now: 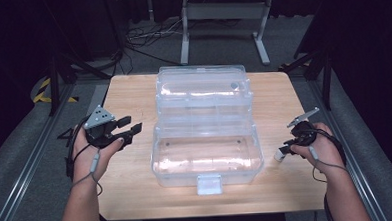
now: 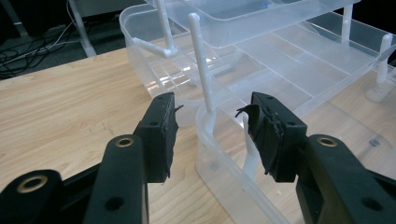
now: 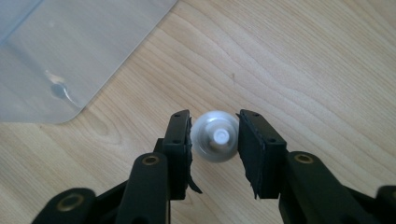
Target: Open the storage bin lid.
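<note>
On the wooden table (image 1: 128, 88), the right hand-held gripper (image 3: 215, 140) straddles a blurred, unidentifiable white cylinder (image 3: 215, 136), unclenched.

Table: a light wooden table top (image 1: 128, 98) with rounded corners, lit brightly from above; everything below is placed relative to it.
Floor: grey carpet (image 1: 216, 44) beyond the table's far edge, darker toward the room's edges.
Stand: a white metal frame (image 1: 224, 11) on two long feet, on the floor past the table's far edge.
Cables: a loose tangle of black cables (image 1: 146, 37) on the floor beyond the table's far left corner.
Tape: yellow and black hazard tape (image 1: 45, 92) on the floor left of the table.
Rails: grey metal rails (image 1: 26, 163) running along the table's left and right sides.
Surroundings: dark black around the table on the left, right and far side.
</note>
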The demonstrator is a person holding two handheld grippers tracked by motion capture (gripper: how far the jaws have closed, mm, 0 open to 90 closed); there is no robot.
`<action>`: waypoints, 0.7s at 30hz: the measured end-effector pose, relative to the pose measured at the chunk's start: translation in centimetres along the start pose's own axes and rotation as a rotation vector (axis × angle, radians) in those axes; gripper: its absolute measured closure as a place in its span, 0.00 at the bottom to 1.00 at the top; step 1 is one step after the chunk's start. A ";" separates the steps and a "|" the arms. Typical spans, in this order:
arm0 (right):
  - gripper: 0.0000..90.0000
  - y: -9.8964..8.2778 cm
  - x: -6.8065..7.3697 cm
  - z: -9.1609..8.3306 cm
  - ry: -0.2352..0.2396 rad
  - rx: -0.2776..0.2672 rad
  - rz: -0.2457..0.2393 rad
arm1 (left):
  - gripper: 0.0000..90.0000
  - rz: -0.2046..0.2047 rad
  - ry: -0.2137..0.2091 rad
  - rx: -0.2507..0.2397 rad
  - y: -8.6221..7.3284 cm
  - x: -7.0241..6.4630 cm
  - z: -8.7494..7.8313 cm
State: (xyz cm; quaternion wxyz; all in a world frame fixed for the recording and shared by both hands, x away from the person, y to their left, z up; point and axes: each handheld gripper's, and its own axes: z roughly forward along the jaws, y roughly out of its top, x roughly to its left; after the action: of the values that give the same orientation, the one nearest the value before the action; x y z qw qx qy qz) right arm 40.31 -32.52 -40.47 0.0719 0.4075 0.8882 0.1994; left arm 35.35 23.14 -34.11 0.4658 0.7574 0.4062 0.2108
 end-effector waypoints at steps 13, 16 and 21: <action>0.79 1.6 0.4 0.2 -0.026 0.132 -0.062 | 0.58 -0.008 -0.001 -0.003 0.0 -0.1 -0.2; 0.79 1.7 0.3 0.3 -0.024 0.147 -0.070 | 0.58 -0.010 0.003 -0.011 0.0 0.0 -0.2; 0.79 1.9 0.4 0.4 -0.027 0.163 -0.081 | 0.58 -0.007 0.003 -0.007 0.0 -0.1 -0.1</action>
State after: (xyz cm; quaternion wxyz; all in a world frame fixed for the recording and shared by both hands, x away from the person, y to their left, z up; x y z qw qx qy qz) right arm 41.54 -31.01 -39.97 0.0584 0.3782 0.9163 0.1178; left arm 35.20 23.18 -34.07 0.4688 0.7539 0.4087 0.2117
